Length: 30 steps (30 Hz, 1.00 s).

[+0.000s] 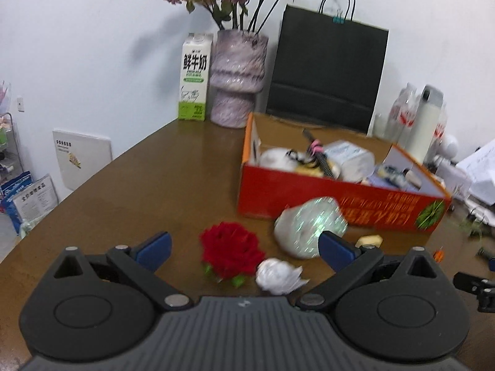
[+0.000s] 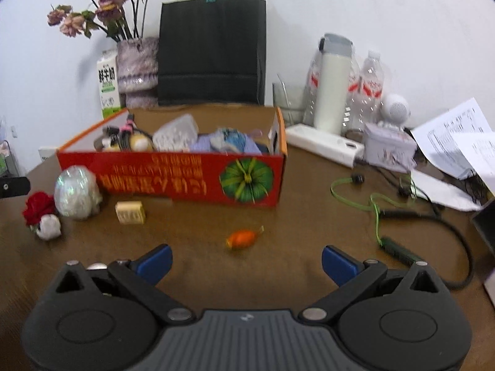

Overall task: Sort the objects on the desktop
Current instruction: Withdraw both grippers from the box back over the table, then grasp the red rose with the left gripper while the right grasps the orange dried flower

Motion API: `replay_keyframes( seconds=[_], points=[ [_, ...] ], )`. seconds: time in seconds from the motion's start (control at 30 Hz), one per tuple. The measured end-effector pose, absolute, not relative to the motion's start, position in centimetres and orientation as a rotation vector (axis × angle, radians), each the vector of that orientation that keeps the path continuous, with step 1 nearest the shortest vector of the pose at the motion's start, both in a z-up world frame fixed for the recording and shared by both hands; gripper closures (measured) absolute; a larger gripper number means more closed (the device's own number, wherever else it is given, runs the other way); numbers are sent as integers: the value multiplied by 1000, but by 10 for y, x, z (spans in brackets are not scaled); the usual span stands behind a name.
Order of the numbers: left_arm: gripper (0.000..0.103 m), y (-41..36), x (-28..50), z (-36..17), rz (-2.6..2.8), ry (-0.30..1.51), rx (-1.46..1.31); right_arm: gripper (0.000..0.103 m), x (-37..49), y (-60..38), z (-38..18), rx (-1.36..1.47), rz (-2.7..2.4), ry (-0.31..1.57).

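A red cardboard box holding several small items stands on the brown table. In front of it lie a red fabric rose, a crumpled white paper ball, a shiny wrapped bundle, a small beige block and an orange wrapped candy. My left gripper is open and empty, with the rose and paper ball between its fingers. My right gripper is open and empty, just short of the candy.
At the back stand a milk carton, a vase of dried flowers and a black paper bag. To the right are bottles, a white tin, papers and a green cable.
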<state>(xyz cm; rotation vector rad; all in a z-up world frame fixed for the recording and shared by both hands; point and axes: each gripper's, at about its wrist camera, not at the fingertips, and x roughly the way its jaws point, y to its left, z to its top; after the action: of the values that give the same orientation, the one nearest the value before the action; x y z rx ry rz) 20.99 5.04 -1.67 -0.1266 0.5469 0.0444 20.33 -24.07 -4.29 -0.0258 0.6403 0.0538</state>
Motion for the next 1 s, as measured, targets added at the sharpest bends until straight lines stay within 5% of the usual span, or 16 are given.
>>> replay_keyframes(
  seconds=[0.3,0.6,0.7,0.9,1.0],
  points=[
    [0,53,220,-22,95,544,-96,0,207,-239,-51,-20,29,640],
    [4,57,252,-36,165,602,-115,13,247,-236,-62,4,-28,685],
    [12,54,260,-41,164,626,-106,23,259,-234,-63,4,-56,690],
    [51,60,264,-48,147,664,-145,39,270,-235,-64,39,-54,687],
    [60,62,264,-51,124,670,-177,62,265,-236,-63,49,-34,675]
  ],
)
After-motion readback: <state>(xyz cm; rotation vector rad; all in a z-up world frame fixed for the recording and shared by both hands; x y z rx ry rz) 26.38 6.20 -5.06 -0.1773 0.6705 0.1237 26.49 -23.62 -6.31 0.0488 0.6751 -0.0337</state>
